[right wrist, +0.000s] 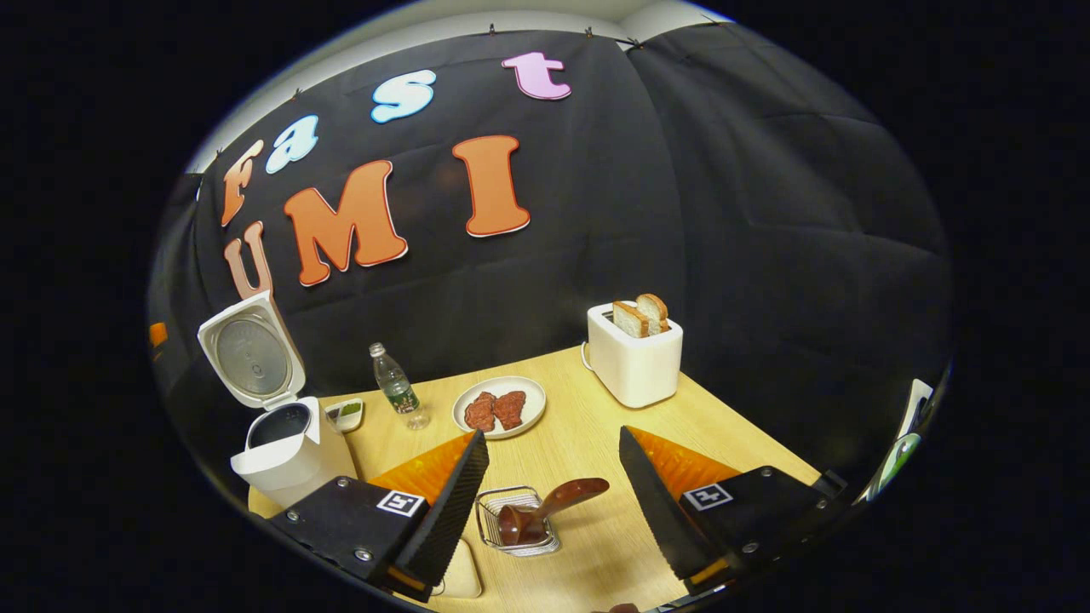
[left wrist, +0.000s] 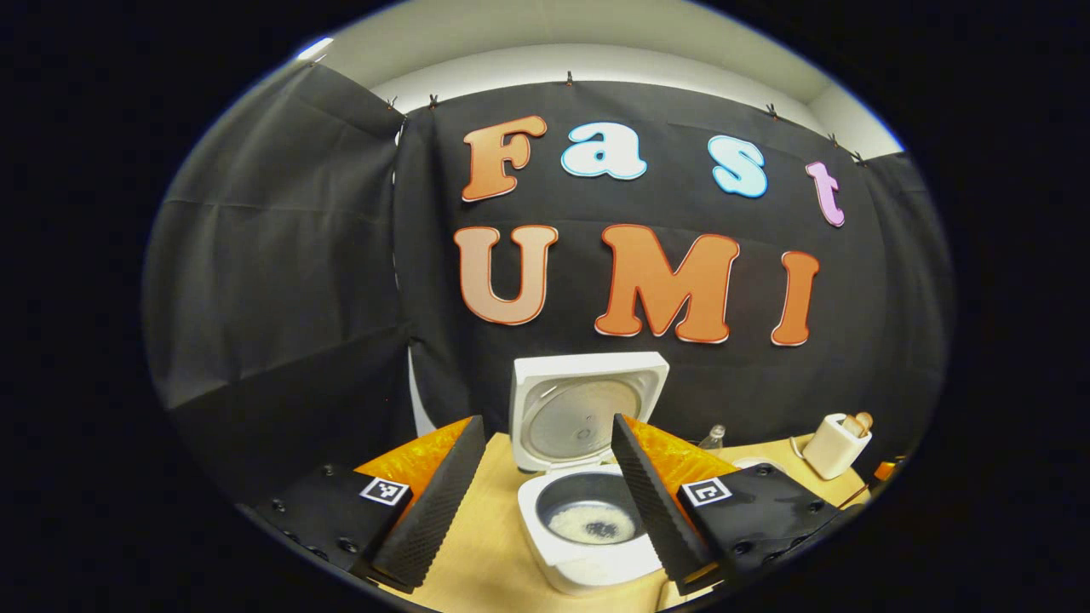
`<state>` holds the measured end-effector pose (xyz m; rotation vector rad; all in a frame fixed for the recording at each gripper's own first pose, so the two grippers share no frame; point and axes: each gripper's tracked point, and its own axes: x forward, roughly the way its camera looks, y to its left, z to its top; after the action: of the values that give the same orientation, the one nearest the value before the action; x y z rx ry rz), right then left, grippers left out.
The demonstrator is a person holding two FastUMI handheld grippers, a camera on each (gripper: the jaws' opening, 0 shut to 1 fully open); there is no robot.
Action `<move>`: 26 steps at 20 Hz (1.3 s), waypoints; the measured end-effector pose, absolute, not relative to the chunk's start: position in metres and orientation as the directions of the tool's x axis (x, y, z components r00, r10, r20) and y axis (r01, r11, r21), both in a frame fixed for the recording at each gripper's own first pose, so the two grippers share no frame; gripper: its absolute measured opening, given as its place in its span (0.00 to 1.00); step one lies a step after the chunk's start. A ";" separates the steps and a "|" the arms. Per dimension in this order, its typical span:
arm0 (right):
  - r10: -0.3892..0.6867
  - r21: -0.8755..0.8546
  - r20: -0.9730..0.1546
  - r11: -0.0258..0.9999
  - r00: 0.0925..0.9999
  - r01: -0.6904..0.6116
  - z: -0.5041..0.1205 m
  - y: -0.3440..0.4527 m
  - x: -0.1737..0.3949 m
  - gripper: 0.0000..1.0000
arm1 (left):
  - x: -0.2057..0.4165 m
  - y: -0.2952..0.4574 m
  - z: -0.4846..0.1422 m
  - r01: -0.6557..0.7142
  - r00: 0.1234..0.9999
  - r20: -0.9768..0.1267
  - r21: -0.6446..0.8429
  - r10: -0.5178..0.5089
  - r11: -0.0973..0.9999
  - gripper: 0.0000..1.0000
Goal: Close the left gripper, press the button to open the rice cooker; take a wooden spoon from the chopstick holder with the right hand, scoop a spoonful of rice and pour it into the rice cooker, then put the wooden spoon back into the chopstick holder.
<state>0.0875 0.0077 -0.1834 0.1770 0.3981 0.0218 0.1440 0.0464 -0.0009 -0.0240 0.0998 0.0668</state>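
- Right now the rice cooker [left wrist: 588, 519] stands on the desk [left wrist: 485, 545] with its lid [left wrist: 586, 410] up, and some rice [left wrist: 592, 521] lies at the bottom of the dark pot.
- Left tongs [left wrist: 541, 494] are wide open and hold nothing; the rice cooker sits between the two fingers, and the right finger hides part of its rim.
- Right tongs [right wrist: 553, 502] are wide open too, holding nothing.
- Between their fingers is the wire chopstick holder [right wrist: 518, 519] with the wooden spoon [right wrist: 545, 509] lying tilted in it, handle up toward the right.
- Seen from the right gripper view, the rice cooker [right wrist: 285, 443] is far left of the holder, and its base is partly hidden by the left finger.
- Behind the holder sit a plate [right wrist: 499, 407] with two brown pieces on it, a bottle [right wrist: 397, 387] and a toaster [right wrist: 634, 356] with bread sticking out.
- Next to the rice cooker is a small dish [right wrist: 344, 414]; what is in it is too small to tell.
- Below the holder, a pale flat thing [right wrist: 460, 575] is cut off by the finger.
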 end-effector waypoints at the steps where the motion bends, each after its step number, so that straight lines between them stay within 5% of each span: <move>1: 0.061 0.178 -0.378 0.984 0.924 0.008 -0.179 0.009 0.087 0.95 | 0.156 0.042 0.012 -0.059 0.995 -0.078 -0.018 0.058 0.998 1.00; 13: 0.011 0.128 -0.411 0.991 0.912 0.046 -0.177 -0.006 0.081 0.95 | 0.309 0.008 0.053 -0.040 0.999 -0.025 0.036 0.041 0.999 1.00; 26: -0.016 0.114 -0.423 0.991 0.906 0.071 -0.171 -0.008 0.090 0.95 | 0.411 0.022 -0.042 -0.063 0.974 -0.215 0.020 0.066 0.998 1.00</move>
<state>0.0896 -0.0078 -0.1708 0.1281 0.4347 -0.0447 0.4108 0.0224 -0.0424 0.0133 0.2177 0.0648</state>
